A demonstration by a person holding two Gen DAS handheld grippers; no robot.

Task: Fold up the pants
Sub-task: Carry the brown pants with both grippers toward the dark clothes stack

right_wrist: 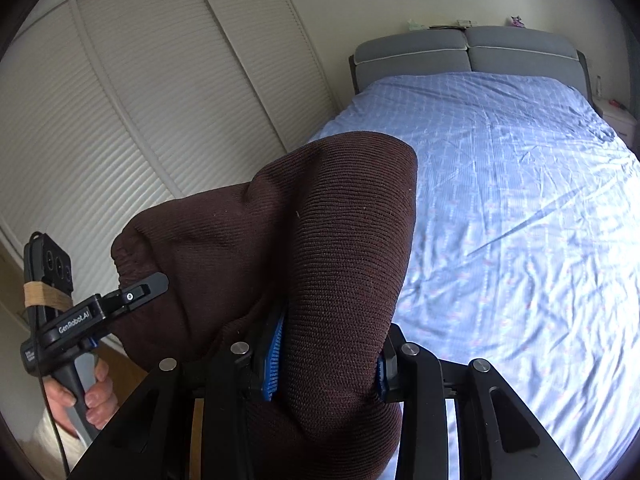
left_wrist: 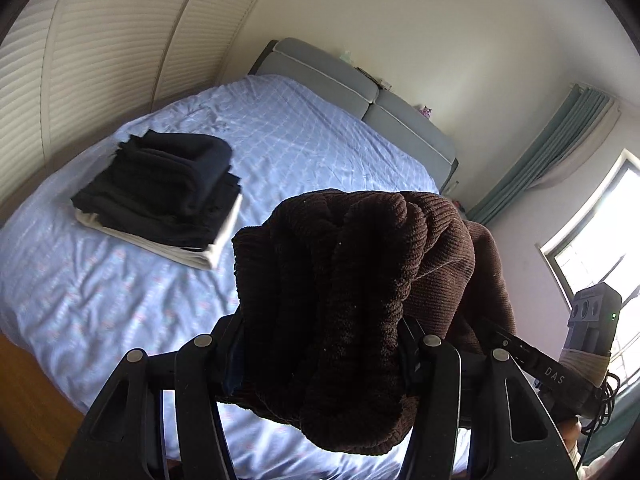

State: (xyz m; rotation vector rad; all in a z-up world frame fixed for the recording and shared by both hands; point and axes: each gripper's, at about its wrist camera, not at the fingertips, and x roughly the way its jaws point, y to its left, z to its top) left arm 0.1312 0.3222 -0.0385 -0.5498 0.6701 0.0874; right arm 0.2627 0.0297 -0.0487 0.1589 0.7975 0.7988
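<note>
A: Left claw point(left_wrist: 320, 344) pinches thick bunched folds of the brown pants point(left_wrist: 360, 272); right claw point(right_wrist: 326, 364) is clamped on another fold; why both?

B: Probably to carry them, lifted above the bed point(right_wrist: 520, 220); its right side lies open; the folded stack point(left_wrist: 160, 196) sits far left, near the edge.

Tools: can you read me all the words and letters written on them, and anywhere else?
"DAS" on the right tool, seen from the left wrist.
"GenRobot.AI" on the left tool, seen from the right wrist.
A small label lower on that left tool is too tiny to read.
The brown pants, the bed and the folded stack show no writing.
</note>
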